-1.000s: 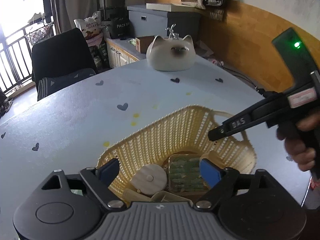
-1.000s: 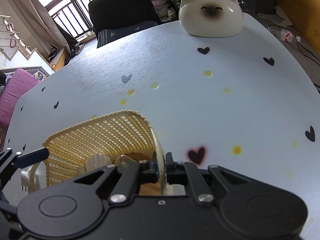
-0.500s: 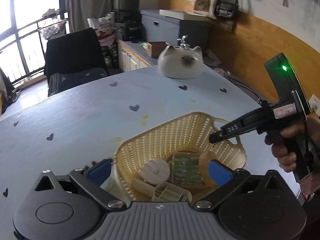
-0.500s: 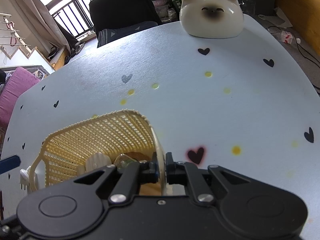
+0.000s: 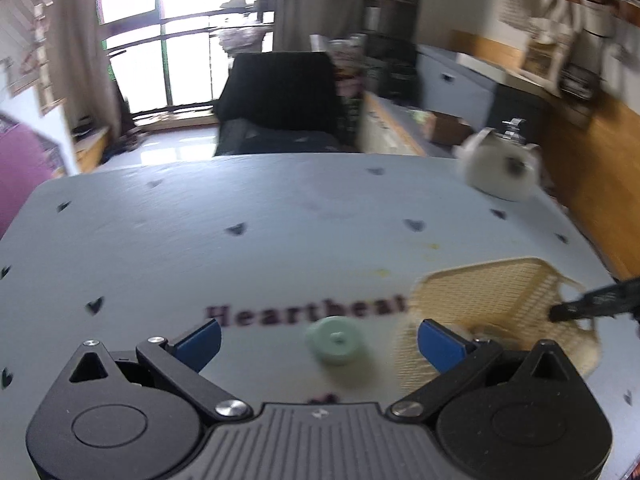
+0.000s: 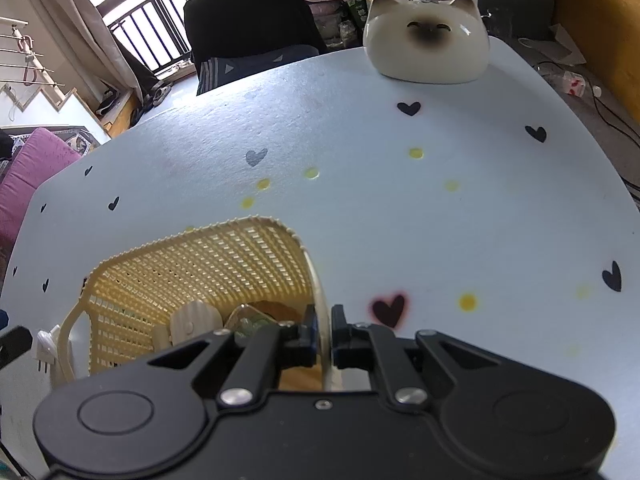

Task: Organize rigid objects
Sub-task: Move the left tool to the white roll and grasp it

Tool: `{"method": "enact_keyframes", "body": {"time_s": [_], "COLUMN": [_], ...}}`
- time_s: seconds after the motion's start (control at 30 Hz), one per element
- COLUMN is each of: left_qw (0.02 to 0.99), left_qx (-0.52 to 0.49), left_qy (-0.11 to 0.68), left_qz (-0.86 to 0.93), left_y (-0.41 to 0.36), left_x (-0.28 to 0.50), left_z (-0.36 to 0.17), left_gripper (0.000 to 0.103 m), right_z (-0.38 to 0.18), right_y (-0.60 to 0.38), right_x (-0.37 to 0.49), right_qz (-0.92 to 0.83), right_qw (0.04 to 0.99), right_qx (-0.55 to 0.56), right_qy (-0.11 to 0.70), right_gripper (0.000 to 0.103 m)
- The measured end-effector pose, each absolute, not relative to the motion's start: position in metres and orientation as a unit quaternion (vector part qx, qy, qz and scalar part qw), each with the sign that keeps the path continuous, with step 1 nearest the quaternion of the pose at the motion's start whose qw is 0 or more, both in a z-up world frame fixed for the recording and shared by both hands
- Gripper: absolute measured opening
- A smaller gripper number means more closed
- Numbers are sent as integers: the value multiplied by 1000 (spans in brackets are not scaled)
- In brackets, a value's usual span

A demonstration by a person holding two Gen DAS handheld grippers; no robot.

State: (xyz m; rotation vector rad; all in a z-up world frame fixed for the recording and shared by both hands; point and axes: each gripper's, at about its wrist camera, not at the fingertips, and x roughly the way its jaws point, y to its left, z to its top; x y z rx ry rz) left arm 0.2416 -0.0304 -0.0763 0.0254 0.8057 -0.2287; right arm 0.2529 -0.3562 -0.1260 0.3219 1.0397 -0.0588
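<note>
basket (image 6: 208,264) rim clamped in right gripper (image 6: 324,330); left gripper (image 5: 318,342) fingers apart over green disc (image 5: 338,340).

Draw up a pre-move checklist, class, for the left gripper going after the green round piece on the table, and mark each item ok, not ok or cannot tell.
1. Left gripper open wide enough: ok, its blue pads stand well apart.
2. Green round piece lies between the pads: ok, on the table, outside the basket.
3. Piece lying flat and still: cannot tell, the left wrist view is blurred.
4. Right gripper steadies the basket: ok, shut on its rim.
5. Room left in the basket: cannot tell, a few items show inside; the floor is mostly hidden.
6. Cat-shaped ornament away from the work area: ok, at the far table edge.
</note>
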Motion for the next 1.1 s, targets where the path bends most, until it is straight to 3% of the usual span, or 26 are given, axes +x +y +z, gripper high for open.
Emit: {"method": "enact_keyframes", "body": {"time_s": [0.63,0.83,1.0,1.1], "left_qw": [903,905,901,897], "left_qx": [-19,18,28,47], "left_qy": [425,419,426,430], "left_qz": [-53,-74,-83,-88], "left_y": [61,64,65,61], "left_x": [265,267,273,271], "left_z": [-142,-149,-150,-152], "left_gripper": [101,86,64,61], "right_z": [-129,-129,-129,-129], "right_y": [-358,-358,-358,-358], "right_x": [254,254,254,254], "right_qz": [-25,-25,-25,-25], "right_qw": [853,853,853,853], "right_qx": [159,158,159,159], "right_qy": [497,497,497,497], "right_gripper": [7,7,7,7]}}
